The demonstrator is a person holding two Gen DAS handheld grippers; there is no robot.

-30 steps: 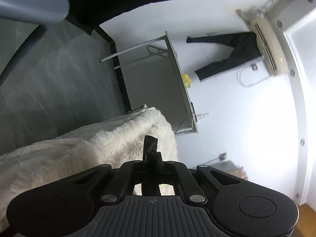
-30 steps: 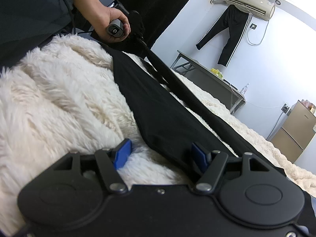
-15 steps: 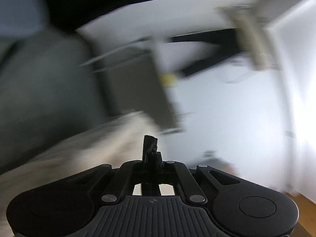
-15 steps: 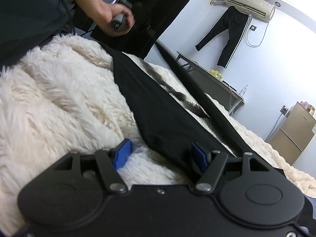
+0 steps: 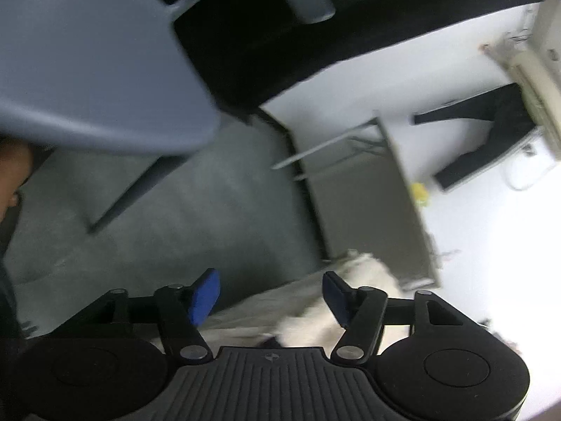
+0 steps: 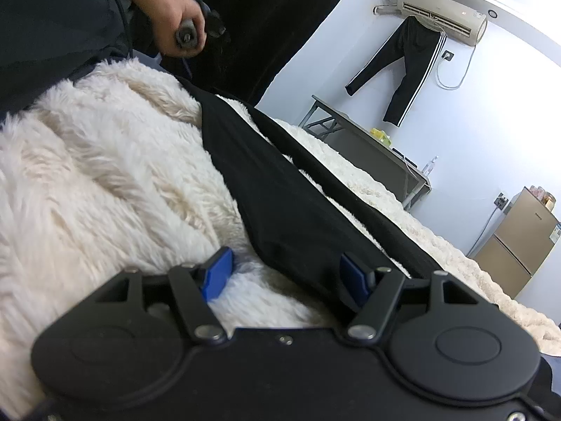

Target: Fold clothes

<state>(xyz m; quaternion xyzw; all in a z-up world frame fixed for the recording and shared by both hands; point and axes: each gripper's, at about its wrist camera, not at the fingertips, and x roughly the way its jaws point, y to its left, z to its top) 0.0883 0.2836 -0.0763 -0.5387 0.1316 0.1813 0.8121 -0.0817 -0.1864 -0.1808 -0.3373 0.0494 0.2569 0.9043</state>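
- No brand or lettering is readable anywhere; the mark on my fridge door and the small emblem on the left tool's body are too tiny or blurred to read.
- My cream fluffy blanket covers the bed and fills most of the right wrist view.
- The black garment lies on that blanket as a long dark panel running from near my right tool up toward my left hand; a narrower black strip lies alongside it with blanket showing between. Its near end is cut off behind the tool body.
- A second pair of black trousers with white stripes hangs on the wall under the air conditioner.
- My left gripper has just been opening; its blue pads stand apart with nothing between them, over floor and blanket edge. This view is smeared.
- My right gripper is released, pads spread, one over the blanket and one at the garment's edge, not pinching it.
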